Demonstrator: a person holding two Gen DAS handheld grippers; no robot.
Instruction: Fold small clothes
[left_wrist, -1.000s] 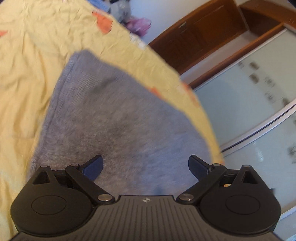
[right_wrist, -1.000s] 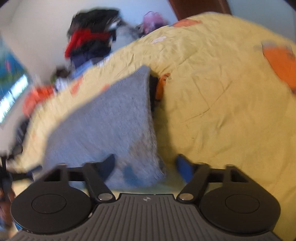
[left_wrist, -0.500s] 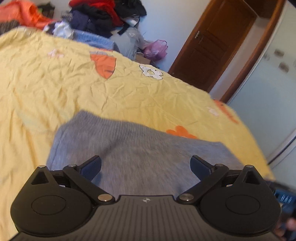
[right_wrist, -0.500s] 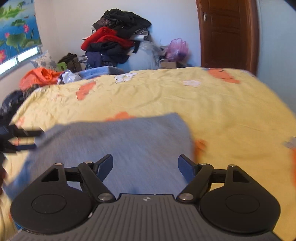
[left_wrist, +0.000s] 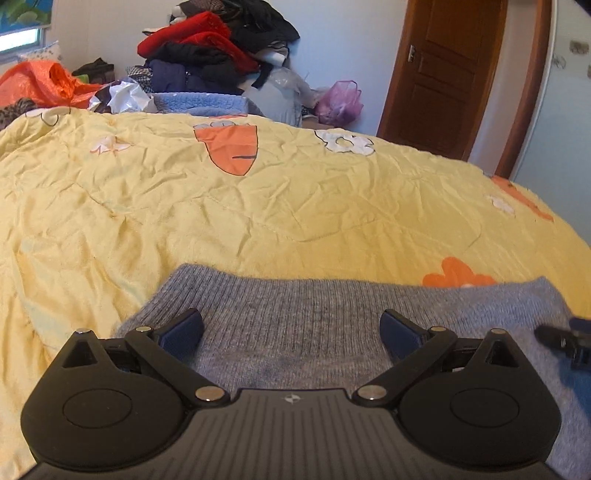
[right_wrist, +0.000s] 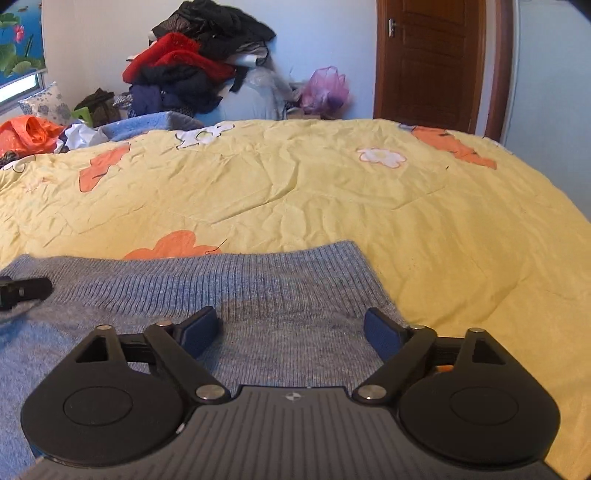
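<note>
A grey knit garment (left_wrist: 314, 314) lies flat on the yellow quilt, its ribbed hem away from me. It also shows in the right wrist view (right_wrist: 258, 295). My left gripper (left_wrist: 291, 330) is open and empty, low over the garment's left part. My right gripper (right_wrist: 291, 330) is open and empty, low over the garment's right part near its right edge. Each gripper's tip shows at the edge of the other's view: the right one (left_wrist: 565, 338) and the left one (right_wrist: 22, 290).
The yellow quilt (left_wrist: 258, 206) with orange carrots and white flowers covers the bed. A pile of clothes (left_wrist: 218, 55) and orange bags (left_wrist: 40, 85) stand behind the bed. A brown door (left_wrist: 439, 74) is at the back right.
Both grippers have swung from a tilted, blurred view to level and now sit side by side over the garment, which now lies spread flat. Both stayed open.
</note>
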